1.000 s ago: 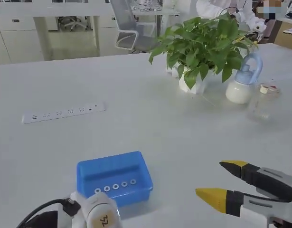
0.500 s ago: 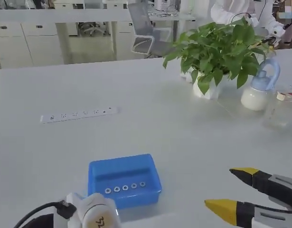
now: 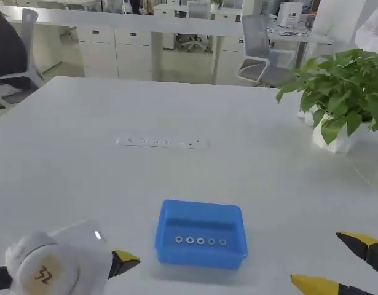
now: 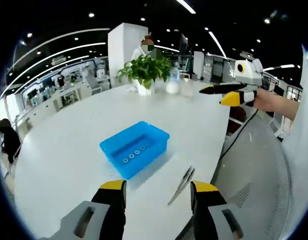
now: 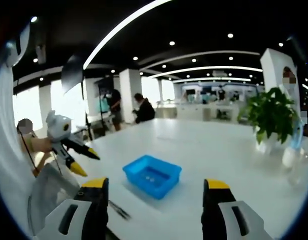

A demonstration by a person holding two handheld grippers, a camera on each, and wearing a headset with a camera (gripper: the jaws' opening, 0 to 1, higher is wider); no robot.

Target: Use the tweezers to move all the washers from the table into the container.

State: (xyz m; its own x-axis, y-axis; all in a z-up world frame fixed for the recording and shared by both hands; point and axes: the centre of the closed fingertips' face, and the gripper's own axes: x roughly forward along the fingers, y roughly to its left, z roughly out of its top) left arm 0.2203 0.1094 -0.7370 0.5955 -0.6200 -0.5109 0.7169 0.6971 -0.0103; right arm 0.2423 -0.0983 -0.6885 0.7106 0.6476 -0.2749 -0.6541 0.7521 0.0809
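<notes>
Washers [image 3: 200, 241] are seen in a row inside blue container [image 3: 201, 257], near front edge of table [image 3: 84, 172]; task judged approx. done. Tweezers [image 4: 182, 185] are laid flat by that edge, beside container. L gripper [image 4: 158, 186] & R gripper [image 5: 156, 184] are held jaws apart, empty, w/ nothing left to pick.

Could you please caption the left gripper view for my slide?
Open left gripper facing tweezers beside the blue container of washers.
</notes>
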